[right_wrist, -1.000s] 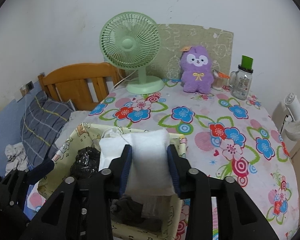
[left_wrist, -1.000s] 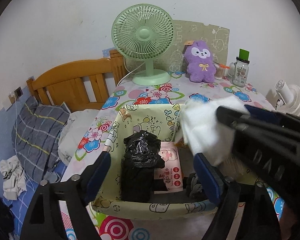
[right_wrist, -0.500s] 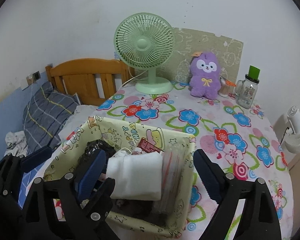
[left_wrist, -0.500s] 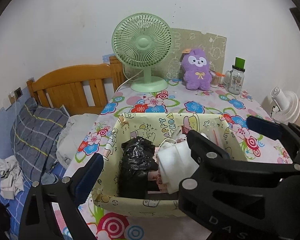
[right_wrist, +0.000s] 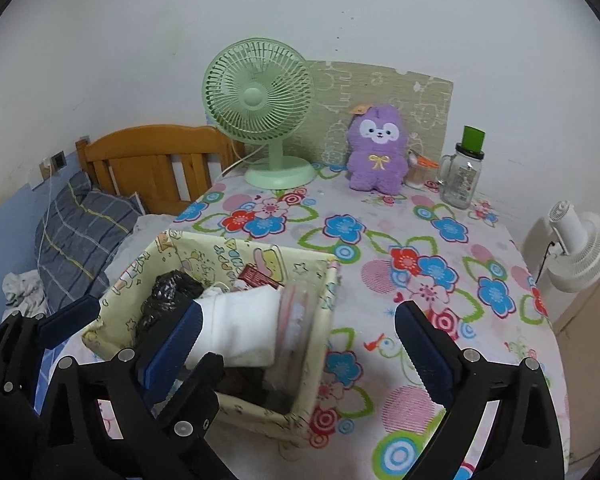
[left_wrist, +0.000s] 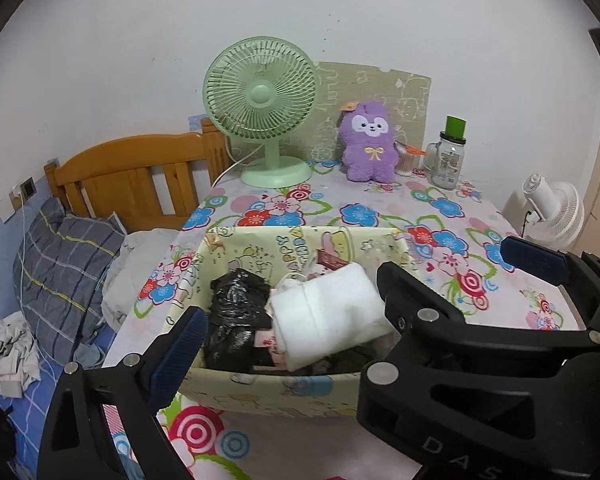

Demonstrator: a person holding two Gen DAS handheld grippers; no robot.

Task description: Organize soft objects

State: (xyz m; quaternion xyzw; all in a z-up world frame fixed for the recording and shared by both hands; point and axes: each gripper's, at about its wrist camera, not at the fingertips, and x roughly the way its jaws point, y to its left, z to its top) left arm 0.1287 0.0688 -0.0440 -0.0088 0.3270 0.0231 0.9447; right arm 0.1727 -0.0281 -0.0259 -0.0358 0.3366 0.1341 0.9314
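Observation:
A yellow cartoon-print fabric basket (left_wrist: 284, 392) (right_wrist: 320, 320) stands at the table's near left. Inside lie a folded white cloth (left_wrist: 328, 316) (right_wrist: 244, 328), a black plastic bag (left_wrist: 236, 312) (right_wrist: 168, 292) and pink packets. A purple plush toy (left_wrist: 368, 148) (right_wrist: 378, 156) sits upright at the back of the table. My left gripper (left_wrist: 296, 352) is open and empty in front of the basket. My right gripper (right_wrist: 300, 344) is open and empty, just right of and above the basket; its body also crosses the left wrist view (left_wrist: 500, 368).
A green desk fan (right_wrist: 260, 100) stands at the back, with a glass jar with a green lid (right_wrist: 462, 172) to the right. A floral cloth (right_wrist: 420, 264) covers the table. A wooden headboard (right_wrist: 156, 160) and pillow (right_wrist: 80, 232) lie left; a white fan (right_wrist: 576, 248) stands right.
My right gripper carried the white cloth down into the basket, opened and let it go, then drew back. The cloth now lies in the basket.

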